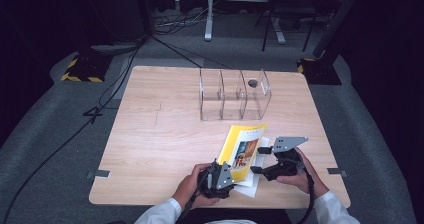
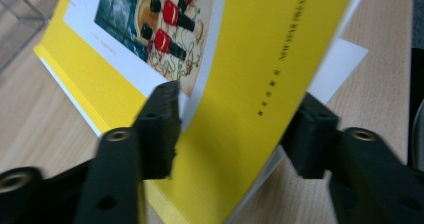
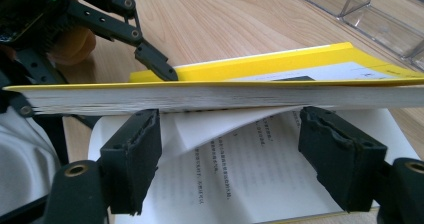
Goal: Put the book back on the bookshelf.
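Book (image 1: 243, 151) with the yellow cover lies near the front edge of the counter (image 1: 150, 149), partly opened, with its long axis running away from the person toward the clear organizer (image 1: 234, 95). On the left side, the left gripper (image 1: 220, 176) is at the near corner of the book; in the left gripper view its jaws stand on both sides of the raised yellow cover and front pages, one jaw on the printed face and the other behind, so they seem to be grasping this lifted part. On the right side, the right gripper (image 1: 256, 159) points sideways at the fore edge; its jaws are released, standing wide just under the lifted block of pages and above the open white page (image 3: 250, 184), holding nothing. Both hands are low and near each other, and the left one is nearer to the cover.
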`<action>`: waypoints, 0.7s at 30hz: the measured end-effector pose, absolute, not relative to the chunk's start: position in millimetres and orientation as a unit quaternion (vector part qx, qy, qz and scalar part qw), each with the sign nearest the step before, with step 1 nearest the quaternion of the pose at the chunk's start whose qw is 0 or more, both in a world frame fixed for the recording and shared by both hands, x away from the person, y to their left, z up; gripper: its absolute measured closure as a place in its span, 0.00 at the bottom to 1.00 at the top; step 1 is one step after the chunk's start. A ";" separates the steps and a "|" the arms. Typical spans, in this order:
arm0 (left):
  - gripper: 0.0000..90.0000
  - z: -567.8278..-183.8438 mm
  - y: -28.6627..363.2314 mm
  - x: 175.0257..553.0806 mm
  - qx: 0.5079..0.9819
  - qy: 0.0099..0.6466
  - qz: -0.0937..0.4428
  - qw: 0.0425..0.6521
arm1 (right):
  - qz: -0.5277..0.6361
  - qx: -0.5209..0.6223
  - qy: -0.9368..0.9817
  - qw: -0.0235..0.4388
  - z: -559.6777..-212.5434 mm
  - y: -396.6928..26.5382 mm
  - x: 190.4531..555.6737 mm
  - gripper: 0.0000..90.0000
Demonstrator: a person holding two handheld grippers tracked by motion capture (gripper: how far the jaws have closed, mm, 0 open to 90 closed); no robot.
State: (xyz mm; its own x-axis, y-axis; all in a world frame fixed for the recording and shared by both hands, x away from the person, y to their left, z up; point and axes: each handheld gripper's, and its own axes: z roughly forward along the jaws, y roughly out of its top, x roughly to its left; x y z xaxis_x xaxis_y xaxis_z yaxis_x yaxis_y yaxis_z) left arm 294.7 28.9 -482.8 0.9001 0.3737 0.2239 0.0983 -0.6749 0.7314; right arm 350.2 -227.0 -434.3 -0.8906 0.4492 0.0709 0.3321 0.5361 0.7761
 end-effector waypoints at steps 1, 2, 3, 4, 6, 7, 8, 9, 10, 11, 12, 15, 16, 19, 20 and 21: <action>0.65 -480.8 30.4 293.6 0.894 0.130 0.190 0.383 | 0.437 0.224 0.868 0.070 -430.7 -229.8 348.8 0.30; 0.69 -478.9 31.8 294.2 0.897 0.124 0.189 0.381 | 0.447 0.223 0.864 0.066 -427.7 -232.5 347.7 0.30; 0.72 -478.7 33.0 294.3 0.903 0.114 0.182 0.372 | 0.454 0.222 0.861 0.063 -425.2 -234.9 346.4 0.30; 0.77 -479.0 34.2 293.9 0.904 0.108 0.180 0.373 | 0.458 0.218 0.860 0.064 -423.1 -237.2 344.9 0.29; 0.81 -478.6 38.2 293.2 0.904 0.109 0.179 0.373 | 0.460 0.212 0.859 0.076 -421.2 -239.6 343.5 0.29; 0.83 -476.8 41.0 293.8 0.903 0.108 0.181 0.375 | 0.464 0.211 0.857 0.080 -420.1 -241.0 343.1 0.29; 0.85 -475.3 44.0 294.5 0.901 0.111 0.177 0.380 | 0.468 0.208 0.855 0.081 -419.3 -241.8 343.0 0.29; 0.87 -473.8 47.7 295.9 0.900 0.113 0.174 0.384 | 0.472 0.203 0.854 0.081 -418.9 -242.3 343.2 0.29; 0.88 -472.6 51.7 297.2 0.898 0.117 0.168 0.388 | 0.473 0.198 0.854 0.085 -418.8 -241.8 343.2 0.28; 0.89 -471.9 54.8 298.1 0.897 0.119 0.166 0.391 | 0.471 0.191 0.856 0.092 -419.1 -240.6 343.1 0.28; 0.89 -471.3 58.8 299.1 0.897 0.121 0.164 0.392 | 0.470 0.186 0.858 0.095 -419.3 -239.4 342.8 0.28; 0.90 -469.7 73.1 302.3 0.898 0.126 0.152 0.394 | 0.466 0.154 0.865 0.101 -421.9 -231.2 341.9 0.27; 0.90 -469.4 77.9 303.1 0.897 0.129 0.148 0.396 | 0.462 0.146 0.869 0.103 -422.1 -227.8 342.2 0.27; 0.89 -467.5 91.9 304.0 0.898 0.135 0.141 0.394 | 0.447 0.111 0.881 0.110 -423.1 -213.5 341.4 0.27; 0.89 -466.7 97.2 304.1 0.899 0.136 0.140 0.393 | 0.442 0.101 0.884 0.110 -424.0 -209.1 341.3 0.27; 0.89 -465.9 102.8 304.6 0.898 0.140 0.138 0.394 | 0.436 0.088 0.889 0.109 -425.8 -203.0 341.2 0.27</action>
State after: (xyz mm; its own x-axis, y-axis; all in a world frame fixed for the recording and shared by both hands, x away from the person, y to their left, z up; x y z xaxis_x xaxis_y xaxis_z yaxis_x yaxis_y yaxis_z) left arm 304.6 102.8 -465.9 0.9228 0.3603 0.1366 0.1437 -0.6507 0.7456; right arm 341.2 -203.0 -425.8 -0.9608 0.2511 -0.1174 0.0607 0.6040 0.7947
